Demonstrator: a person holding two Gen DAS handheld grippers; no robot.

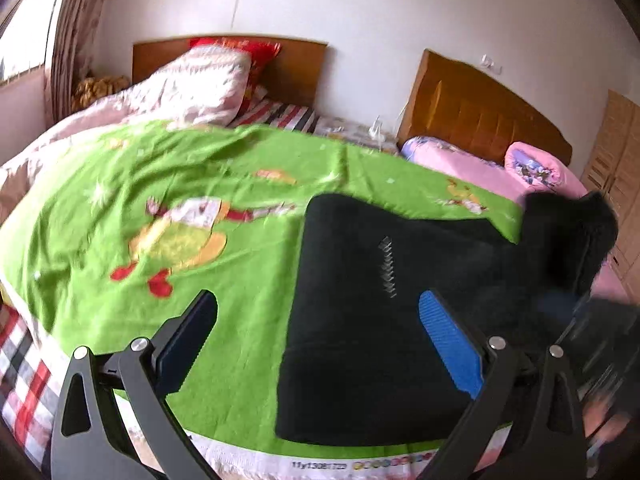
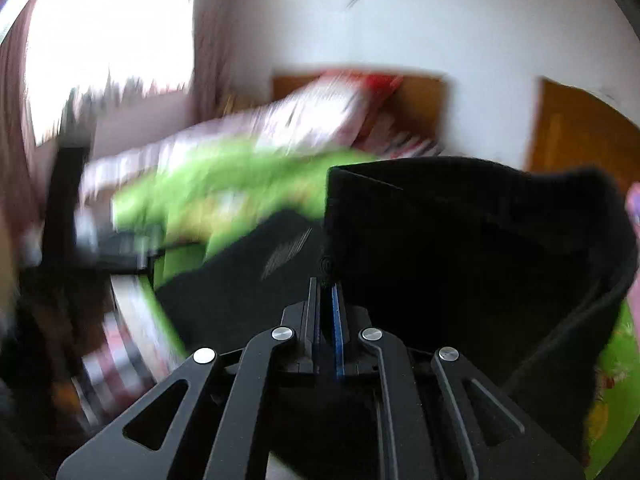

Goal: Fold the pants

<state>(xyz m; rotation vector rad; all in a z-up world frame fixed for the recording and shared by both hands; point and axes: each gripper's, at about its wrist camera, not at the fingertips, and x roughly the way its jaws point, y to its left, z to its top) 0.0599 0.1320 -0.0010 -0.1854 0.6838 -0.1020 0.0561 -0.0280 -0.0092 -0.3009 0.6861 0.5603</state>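
Note:
Black pants (image 1: 360, 320) lie partly folded on the green cartoon blanket (image 1: 160, 200) near the bed's front edge. My left gripper (image 1: 320, 320) is open and empty, hovering over the pants' left edge, its blue pad (image 1: 452, 344) above the fabric. My right gripper (image 2: 326, 292) is shut on the pants (image 2: 460, 260) and lifts a large fold of them up in front of the camera. In the left wrist view that raised fold (image 1: 568, 236) stands up at the right. The right wrist view is motion-blurred.
A pink-white quilt (image 1: 192, 84) and red pillow lie at the headboard. A second bed with pink bedding (image 1: 480, 164) stands to the right. A checked sheet (image 1: 24, 376) hangs at the front left edge. Wooden cabinet (image 1: 616, 160) at far right.

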